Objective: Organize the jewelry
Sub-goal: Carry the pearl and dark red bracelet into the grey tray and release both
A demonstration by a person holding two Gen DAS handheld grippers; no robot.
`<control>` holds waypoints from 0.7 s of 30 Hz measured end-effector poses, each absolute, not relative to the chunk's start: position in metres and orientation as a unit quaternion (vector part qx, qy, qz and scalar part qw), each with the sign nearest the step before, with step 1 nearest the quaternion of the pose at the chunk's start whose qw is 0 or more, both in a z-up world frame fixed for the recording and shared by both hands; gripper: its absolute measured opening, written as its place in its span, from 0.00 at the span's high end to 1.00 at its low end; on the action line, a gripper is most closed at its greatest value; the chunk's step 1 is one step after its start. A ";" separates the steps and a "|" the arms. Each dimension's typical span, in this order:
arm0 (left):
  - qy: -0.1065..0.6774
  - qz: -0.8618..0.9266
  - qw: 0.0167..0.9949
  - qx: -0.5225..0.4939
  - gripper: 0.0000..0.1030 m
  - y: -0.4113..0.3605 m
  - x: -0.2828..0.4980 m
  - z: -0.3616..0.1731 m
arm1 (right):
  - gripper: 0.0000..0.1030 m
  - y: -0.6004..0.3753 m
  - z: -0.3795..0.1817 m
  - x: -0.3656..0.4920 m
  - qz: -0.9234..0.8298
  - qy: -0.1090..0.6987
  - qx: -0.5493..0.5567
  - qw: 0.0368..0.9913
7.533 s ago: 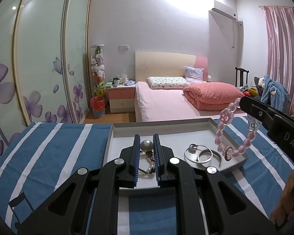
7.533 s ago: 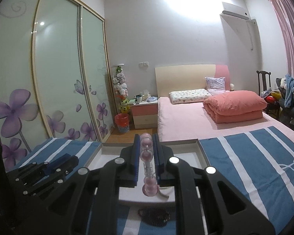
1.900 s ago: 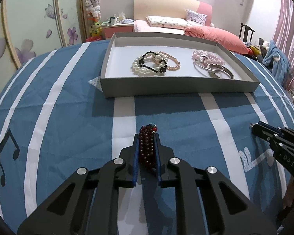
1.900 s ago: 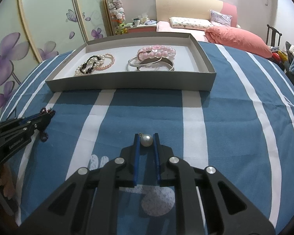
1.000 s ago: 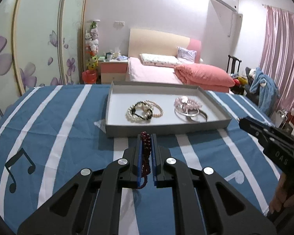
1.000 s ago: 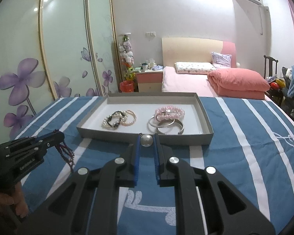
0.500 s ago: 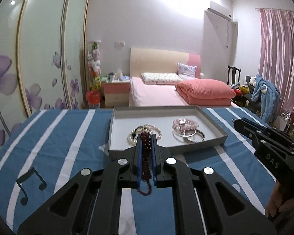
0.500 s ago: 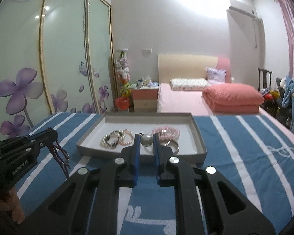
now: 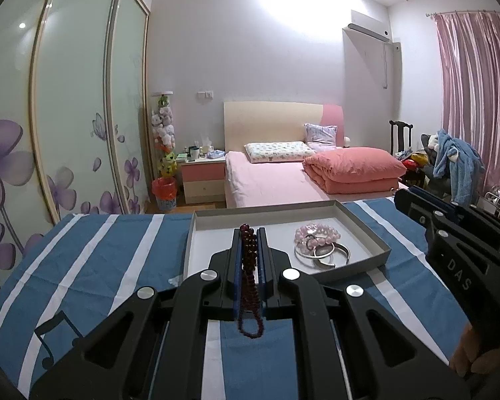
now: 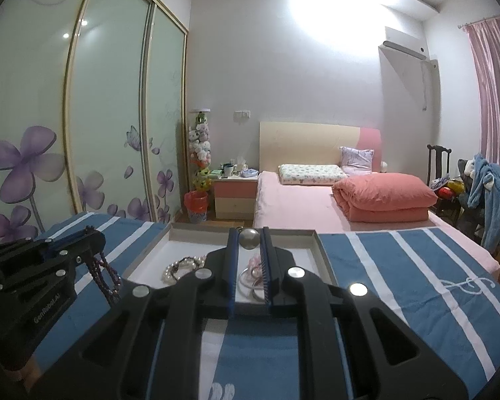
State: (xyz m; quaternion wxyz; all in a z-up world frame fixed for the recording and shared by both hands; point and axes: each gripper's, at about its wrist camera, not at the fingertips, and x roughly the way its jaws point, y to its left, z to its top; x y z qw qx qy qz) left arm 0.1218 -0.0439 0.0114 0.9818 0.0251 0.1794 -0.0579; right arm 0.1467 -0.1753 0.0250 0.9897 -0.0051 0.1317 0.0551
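Observation:
My left gripper (image 9: 249,233) is shut on a dark red bead bracelet (image 9: 249,280) that hangs down between its fingers, in front of the grey tray (image 9: 366,230). The bracelet (image 10: 105,278) also dangles from that gripper (image 10: 93,233) in the right wrist view. My right gripper (image 10: 249,233) is shut on a round pearl (image 10: 249,237) at its tips, over the tray's (image 10: 321,250) near side. In the tray lie a pink bead bracelet (image 9: 316,235), silver bangles (image 9: 323,253) and a pearl bracelet (image 10: 180,268).
The tray stands on a blue cloth with white stripes (image 9: 93,260). Behind it are a pink bed (image 9: 283,180), a nightstand (image 9: 203,176) and flowered wardrobe doors (image 9: 66,126). A hand (image 9: 480,353) holds the right gripper's body (image 9: 466,260) at the right edge.
Both grippers have risen and tilted up, so the room fills more of each view. The tray now sits lower and closer behind the fingertips. Both grips are unchanged.

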 end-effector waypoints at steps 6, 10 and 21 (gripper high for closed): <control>0.171 -0.058 0.983 0.025 0.91 -0.047 0.136 0.018 | 0.87 -0.175 0.030 0.163 0.048 0.120 -0.004 0.992; 0.172 -0.059 0.983 0.018 0.91 -0.046 0.153 0.022 | 0.87 -0.177 0.032 0.177 0.046 0.115 -0.002 0.992; 0.167 -0.062 0.984 -0.009 0.91 -0.044 0.200 0.032 | 0.87 -0.186 0.025 0.240 0.056 0.138 0.033 0.988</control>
